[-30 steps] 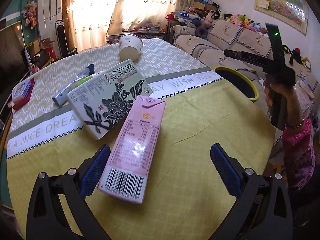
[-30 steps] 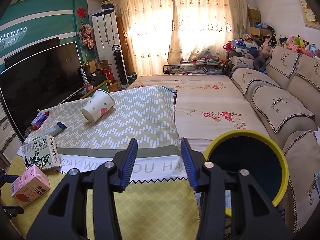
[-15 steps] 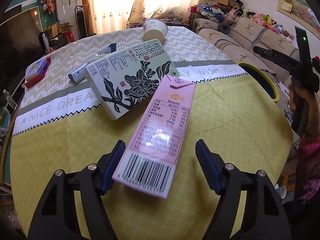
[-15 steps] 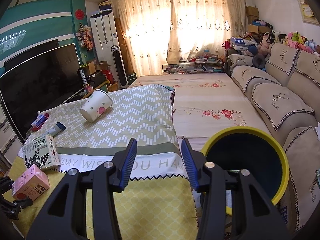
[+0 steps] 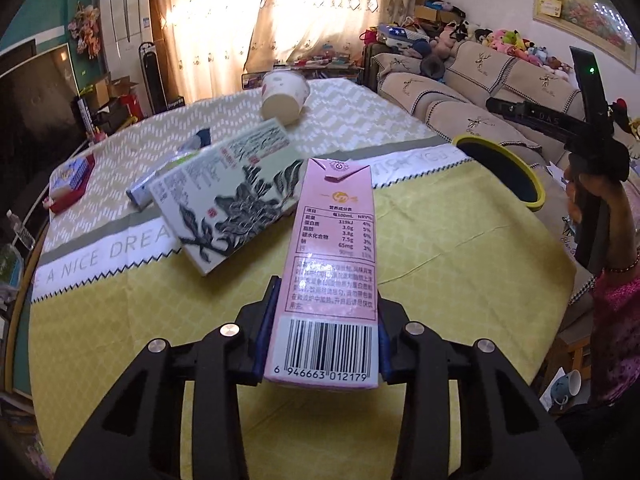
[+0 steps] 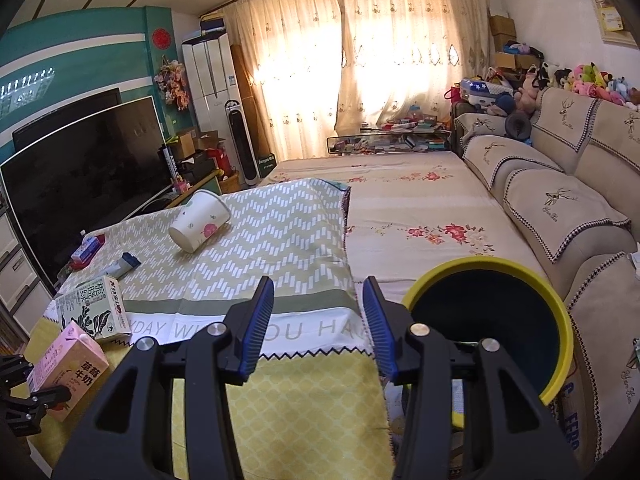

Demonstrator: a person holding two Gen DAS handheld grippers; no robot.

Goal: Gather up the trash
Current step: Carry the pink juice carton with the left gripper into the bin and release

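My left gripper (image 5: pixel 322 336) is clamped on the pink milk carton (image 5: pixel 332 264), barcode end toward the camera, over the table (image 5: pixel 460 248). Right gripper (image 6: pixel 318 324) has its fingers apart, holding nothing. Only the right view looks into the yellow-rimmed bin (image 6: pixel 486 312) and shows the carton's strawberry face.

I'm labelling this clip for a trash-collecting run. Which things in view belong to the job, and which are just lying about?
Part of the job:
- pink milk carton, clamped in the left gripper
- green tea box
- paper cup, on its side
- tube
- yellow-rimmed bin
- right gripper, open and empty

Lying about:
- sofa
- television
- plush toys
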